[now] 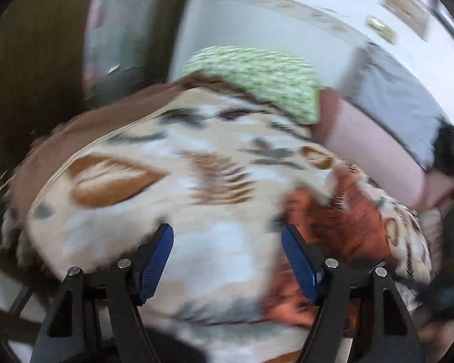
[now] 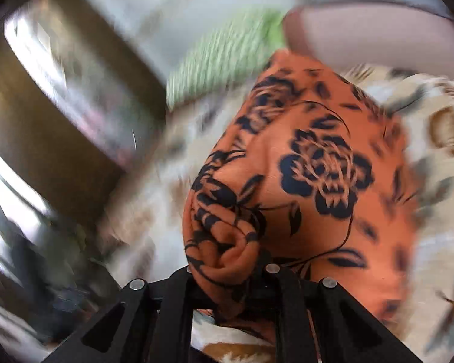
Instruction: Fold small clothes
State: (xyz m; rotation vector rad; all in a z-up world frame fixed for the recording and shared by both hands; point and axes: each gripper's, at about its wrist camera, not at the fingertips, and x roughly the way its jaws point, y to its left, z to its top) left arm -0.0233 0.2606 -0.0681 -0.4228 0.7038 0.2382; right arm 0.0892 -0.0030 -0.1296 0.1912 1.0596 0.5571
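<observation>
An orange garment with black flower print (image 2: 311,163) hangs bunched from my right gripper (image 2: 227,260), which is shut on a gathered fold of it; the fingertips are hidden by the cloth. The same garment shows blurred in the left wrist view (image 1: 336,217), lying to the right on the patterned blanket (image 1: 166,181). My left gripper (image 1: 227,251) is open and empty above the blanket, its blue pads (image 1: 156,263) wide apart, the garment just beside its right finger.
A green-and-white pillow (image 1: 257,75) lies at the far end of the bed, also seen in the right wrist view (image 2: 224,57). A pink cushion (image 1: 369,139) is at the right. A dark wooden frame (image 1: 36,60) stands at the left.
</observation>
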